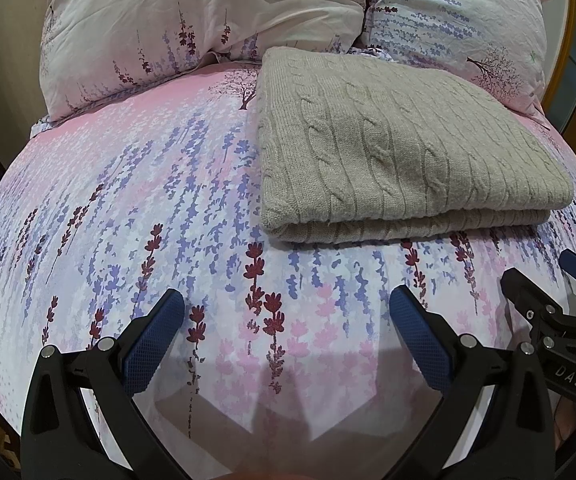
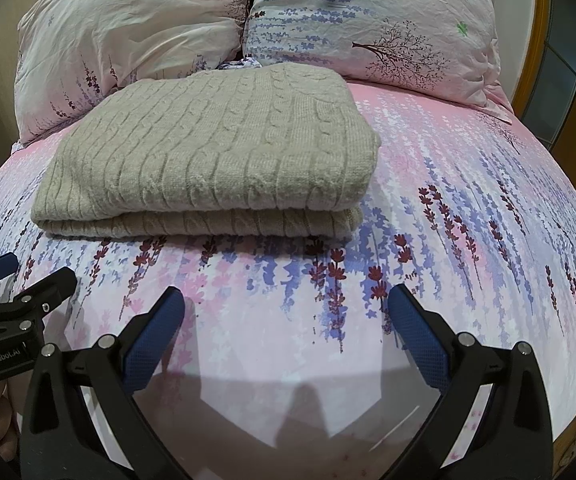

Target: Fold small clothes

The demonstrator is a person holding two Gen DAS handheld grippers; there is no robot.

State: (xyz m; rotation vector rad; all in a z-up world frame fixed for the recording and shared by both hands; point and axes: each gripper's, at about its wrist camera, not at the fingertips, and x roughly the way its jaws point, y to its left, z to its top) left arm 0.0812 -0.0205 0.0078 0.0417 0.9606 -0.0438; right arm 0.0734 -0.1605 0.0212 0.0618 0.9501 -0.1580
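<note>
A beige cable-knit sweater [image 1: 400, 148] lies folded in a neat rectangle on the bed, with its folded edge facing me; it also shows in the right wrist view [image 2: 216, 152]. My left gripper [image 1: 288, 312] is open and empty, hovering over the sheet a short way in front of the sweater's left half. My right gripper [image 2: 286, 312] is open and empty, in front of the sweater's right end. Each gripper shows at the edge of the other's view: the right one [image 1: 548, 292] and the left one [image 2: 20, 280].
The bed sheet [image 1: 128, 200] is pink and lilac with a lavender print. Two matching pillows [image 1: 192, 20] [image 2: 368, 16] lie side by side behind the sweater. A yellow wooden frame [image 2: 536, 40] stands at the far right.
</note>
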